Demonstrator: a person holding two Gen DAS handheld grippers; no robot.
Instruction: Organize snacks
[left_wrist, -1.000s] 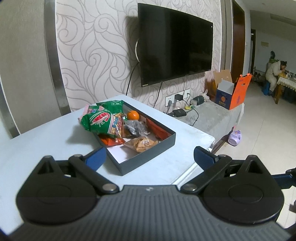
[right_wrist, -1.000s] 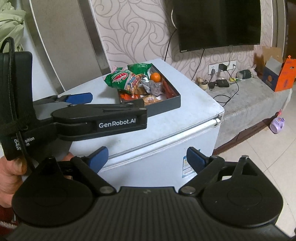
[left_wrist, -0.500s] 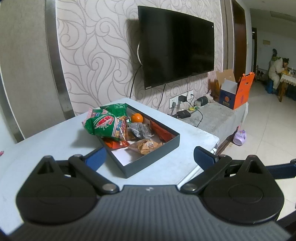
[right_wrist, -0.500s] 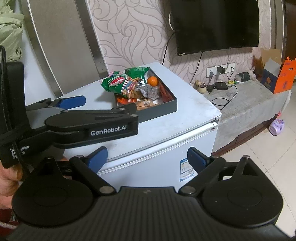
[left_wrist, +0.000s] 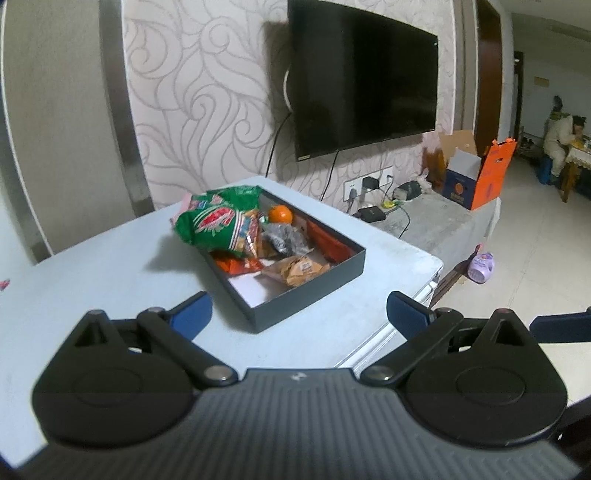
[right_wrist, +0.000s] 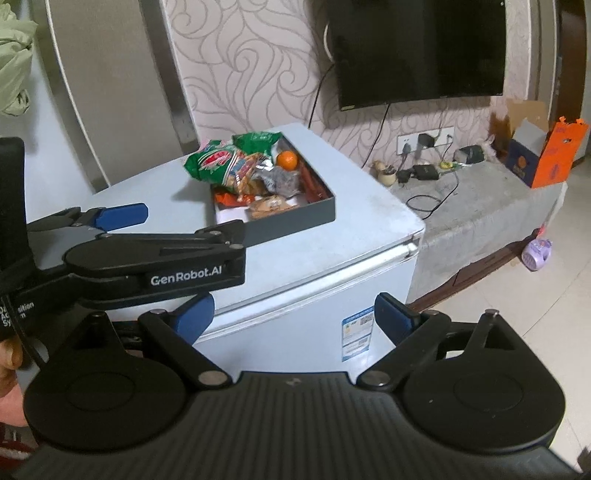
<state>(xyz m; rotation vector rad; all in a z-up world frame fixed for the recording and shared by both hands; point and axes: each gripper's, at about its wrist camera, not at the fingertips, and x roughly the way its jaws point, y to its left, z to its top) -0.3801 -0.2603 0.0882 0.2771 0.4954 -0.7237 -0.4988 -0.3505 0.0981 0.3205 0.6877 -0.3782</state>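
Dark grey cardboard, a shallow box (left_wrist: 314, 295), sitting toward the far right corner of a pale blue fridge top (left_wrist: 110, 266). Crammed with snacks: a green bag (left_wrist: 214, 225) heaped over the left rim and spilling beyond it, an orange (left_wrist: 280, 214) at the far end, a wrapped pastry (left_wrist: 299, 269) near the front, red packets underneath. White bare floor of the box showing only at the near corner.

Left claw (left_wrist: 299, 312) spread wide and empty, hovering above the fridge top just short of the box's near corner. Right claw (right_wrist: 295, 315) likewise spread wide and empty, hanging back off the fridge's front edge, well apart from the snacks.

Compared with a second ago: closer in from the left, with the box larger and lower in that view, and nearer the blue fingertips. From the right side, the left tool reaching farther across the fridge top, its tip now overlapping the box's front wall in that picture. No snack shifted; bag, orange and pastry lying exactly as before.

Probably still the approach, with nothing yet sorted. Likely first target the overhanging green bag, being topmost and outside the rim. Slippery and puffy by the look of it, so best pinched at a crimped edge rather than across the belly.
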